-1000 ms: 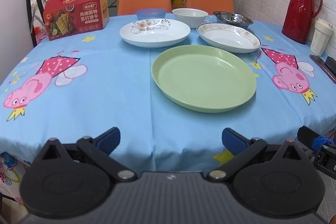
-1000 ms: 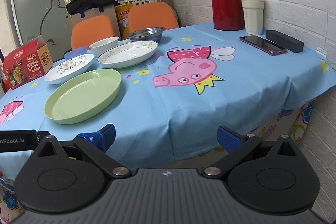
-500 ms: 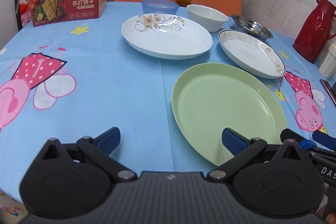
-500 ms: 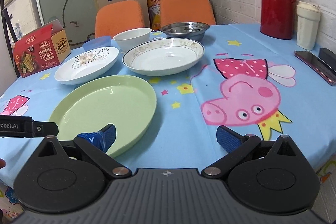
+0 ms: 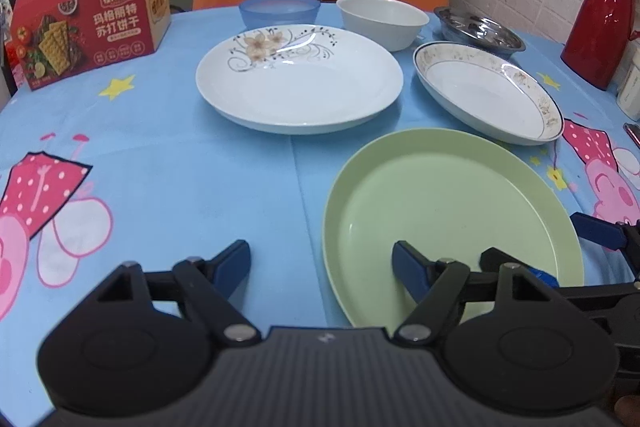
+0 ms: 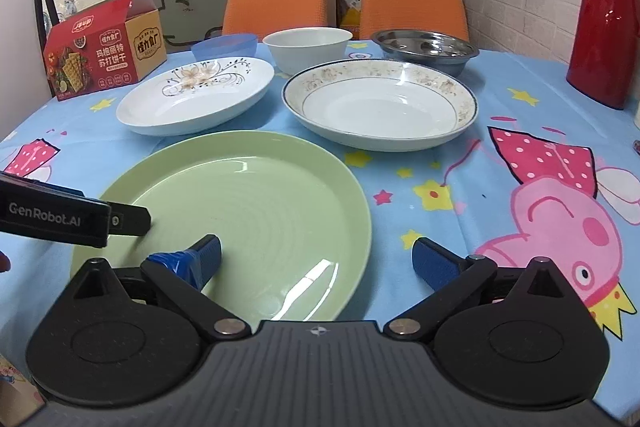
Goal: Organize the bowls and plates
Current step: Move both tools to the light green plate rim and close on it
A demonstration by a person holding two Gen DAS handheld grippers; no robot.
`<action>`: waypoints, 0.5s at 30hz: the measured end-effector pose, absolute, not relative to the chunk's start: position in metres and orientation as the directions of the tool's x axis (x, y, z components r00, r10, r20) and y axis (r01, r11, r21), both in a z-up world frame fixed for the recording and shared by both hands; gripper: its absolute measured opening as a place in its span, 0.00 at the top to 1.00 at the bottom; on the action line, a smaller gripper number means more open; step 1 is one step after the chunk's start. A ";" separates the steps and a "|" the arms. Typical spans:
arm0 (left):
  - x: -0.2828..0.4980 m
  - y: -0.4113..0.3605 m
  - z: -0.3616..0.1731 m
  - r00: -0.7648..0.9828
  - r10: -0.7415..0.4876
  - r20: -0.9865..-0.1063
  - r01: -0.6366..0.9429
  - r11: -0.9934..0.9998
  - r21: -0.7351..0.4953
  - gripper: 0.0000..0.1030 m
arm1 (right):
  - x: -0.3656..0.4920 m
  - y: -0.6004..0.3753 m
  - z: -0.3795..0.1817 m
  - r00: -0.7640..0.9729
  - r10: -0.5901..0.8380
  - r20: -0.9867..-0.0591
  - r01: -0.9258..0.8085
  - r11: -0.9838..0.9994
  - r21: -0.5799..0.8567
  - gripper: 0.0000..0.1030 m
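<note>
A green plate [image 5: 452, 223] [image 6: 248, 219] lies nearest on the blue tablecloth. Behind it are a white floral plate [image 5: 300, 75] [image 6: 196, 95] on the left and a gold-rimmed deep plate [image 5: 488, 91] [image 6: 380, 103] on the right. Further back stand a blue bowl [image 5: 280, 9] [image 6: 224, 45], a white bowl [image 5: 382, 19] [image 6: 308, 47] and a steel dish [image 5: 478, 31] [image 6: 426, 49]. My left gripper [image 5: 322, 265] is open over the green plate's left rim. My right gripper [image 6: 316, 259] is open over its right rim. Both are empty.
A red cracker box [image 5: 86, 27] stands at the back left. A red thermos [image 6: 610, 23] stands at the right by the brick wall. Two orange chairs [image 6: 276, 3] are behind the table. The left gripper's body [image 6: 60, 215] shows in the right wrist view.
Both grippers have moved forward from the table's edge to over the green plate. Their jaws stay open and nothing has been picked up.
</note>
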State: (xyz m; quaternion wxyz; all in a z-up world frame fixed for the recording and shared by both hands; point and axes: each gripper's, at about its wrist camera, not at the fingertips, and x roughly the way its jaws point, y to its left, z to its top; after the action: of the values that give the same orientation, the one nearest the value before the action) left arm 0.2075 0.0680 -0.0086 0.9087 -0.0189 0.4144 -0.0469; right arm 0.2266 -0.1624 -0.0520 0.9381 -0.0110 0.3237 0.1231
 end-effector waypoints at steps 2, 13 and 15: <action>0.204 0.066 -0.009 0.656 -0.101 -0.748 0.082 0.995 -0.063 0.28 | 0.227 -0.160 -0.053 0.763 0.248 -0.597 -0.268 0.962 0.058 0.11; 0.205 0.055 -0.007 0.659 -0.131 -0.741 0.124 0.990 -0.066 0.41 | 0.225 -0.159 -0.052 0.748 0.285 -0.599 -0.315 0.947 0.057 0.11; 0.204 0.053 -0.006 0.659 -0.138 -0.739 0.132 0.989 -0.067 0.46 | 0.221 -0.163 -0.053 0.755 0.289 -0.589 -0.317 0.947 0.058 0.11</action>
State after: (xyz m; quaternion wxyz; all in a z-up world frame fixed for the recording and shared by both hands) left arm 0.2044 0.0534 -0.0063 0.9108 -0.0037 0.4062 -0.0740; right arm 0.2212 -0.1628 -0.0532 0.9364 -0.0225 0.3105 0.1617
